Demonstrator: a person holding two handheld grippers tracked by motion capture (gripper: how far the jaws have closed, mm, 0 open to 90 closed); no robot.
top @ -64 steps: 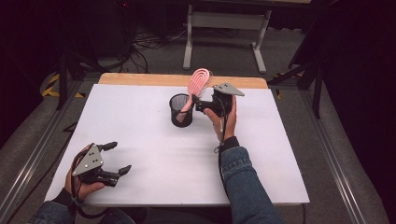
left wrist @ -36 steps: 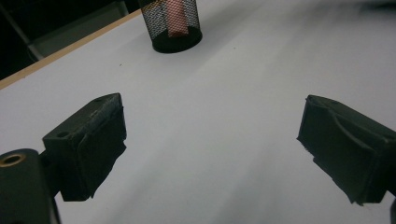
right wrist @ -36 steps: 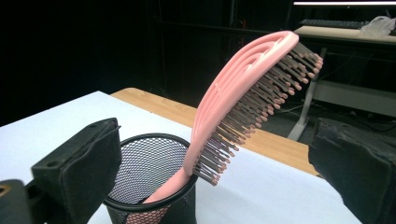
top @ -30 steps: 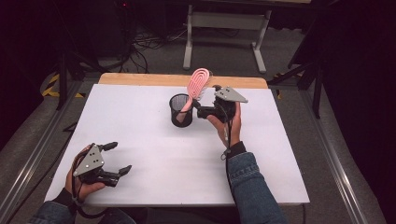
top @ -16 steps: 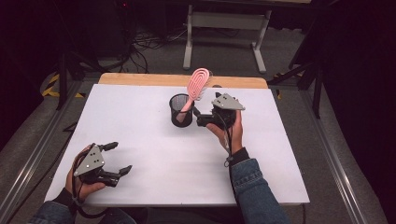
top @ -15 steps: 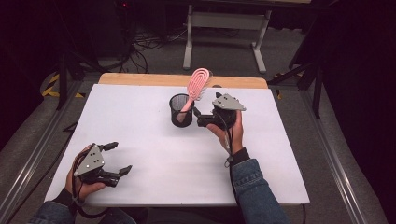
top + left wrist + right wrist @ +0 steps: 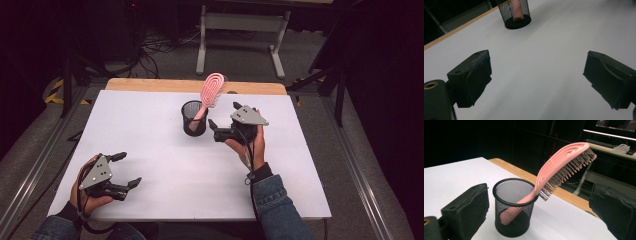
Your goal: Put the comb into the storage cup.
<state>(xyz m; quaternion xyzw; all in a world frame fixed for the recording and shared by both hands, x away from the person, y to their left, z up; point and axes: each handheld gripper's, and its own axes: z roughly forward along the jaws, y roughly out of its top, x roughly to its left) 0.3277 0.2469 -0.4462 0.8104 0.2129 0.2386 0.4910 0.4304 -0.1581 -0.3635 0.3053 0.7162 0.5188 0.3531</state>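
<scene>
In the left gripper view the mesh pen cup (image 7: pixel 515 13) is cut off by the top edge, so its rim is lost, and the pink hairbrush (image 7: pixel 516 8) shows only as a blurred strip of handle behind the mesh. In the right gripper view the lower handle is veiled by the mesh, and the right finger (image 7: pixel 615 211) runs off the picture's right and bottom edges. In the high view the cup's wall hides the handle's end, and the person's sleeves (image 7: pixel 280 210) leave the bottom edge.
</scene>
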